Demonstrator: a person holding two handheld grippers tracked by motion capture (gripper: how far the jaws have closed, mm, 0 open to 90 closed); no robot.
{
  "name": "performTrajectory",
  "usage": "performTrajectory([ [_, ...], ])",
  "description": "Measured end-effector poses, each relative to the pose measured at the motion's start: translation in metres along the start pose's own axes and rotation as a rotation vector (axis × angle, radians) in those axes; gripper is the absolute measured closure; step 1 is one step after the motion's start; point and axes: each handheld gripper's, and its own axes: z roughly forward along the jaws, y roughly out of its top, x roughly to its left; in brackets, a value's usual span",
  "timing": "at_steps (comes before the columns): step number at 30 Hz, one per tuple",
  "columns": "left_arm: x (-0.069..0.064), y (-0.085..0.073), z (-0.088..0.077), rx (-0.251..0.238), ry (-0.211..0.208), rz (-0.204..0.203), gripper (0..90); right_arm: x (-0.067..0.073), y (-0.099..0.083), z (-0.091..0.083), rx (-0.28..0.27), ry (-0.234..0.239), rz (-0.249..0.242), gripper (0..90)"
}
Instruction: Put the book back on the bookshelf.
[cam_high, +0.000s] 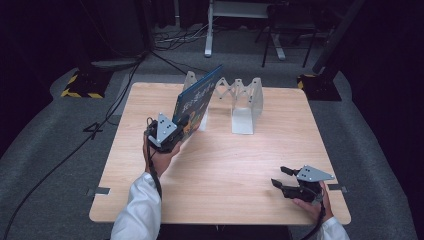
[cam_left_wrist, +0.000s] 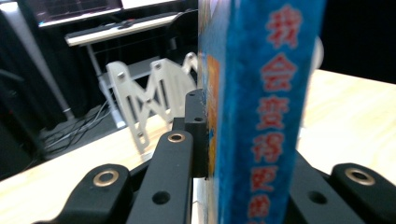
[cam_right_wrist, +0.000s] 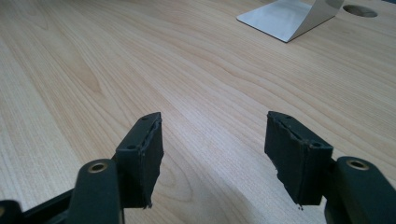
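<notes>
Gripping the blue book (cam_high: 197, 97) by its near lower corner, the left gripper (cam_high: 181, 123) holds it tilted, long edge rising toward the rack (cam_high: 243, 102) just right and beyond. Far right, the right gripper (cam_high: 278, 177) rests with jaws apart, empty.

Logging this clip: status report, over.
Left gripper shut on blue book, beside white rack. Right gripper open, empty, low over table. Nothing blocking rack.

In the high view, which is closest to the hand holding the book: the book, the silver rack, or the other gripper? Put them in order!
From the left gripper:
1. Blue book, clamped in its jaws.
2. Silver rack, behind, to the right.
3. Right gripper, far across at the table's near right corner.
</notes>
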Motion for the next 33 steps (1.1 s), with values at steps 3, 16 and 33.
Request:
performTrajectory([
  [3,0.004,-0.003,0.004,-0.008,0.001,-0.041,82.7,0.0,0.0,0.0,0.001,-0.002,-0.005,37.9],
  [16,0.003,-0.008,0.026,0.014,0.034,-0.095,82.7,0.003,0.0,0.004,0.037,0.008,-0.023,36.9],
  [33,0.003,-0.007,0.058,0.044,0.079,-0.161,82.7,0.002,0.001,0.009,0.105,0.048,-0.017,29.3],
])
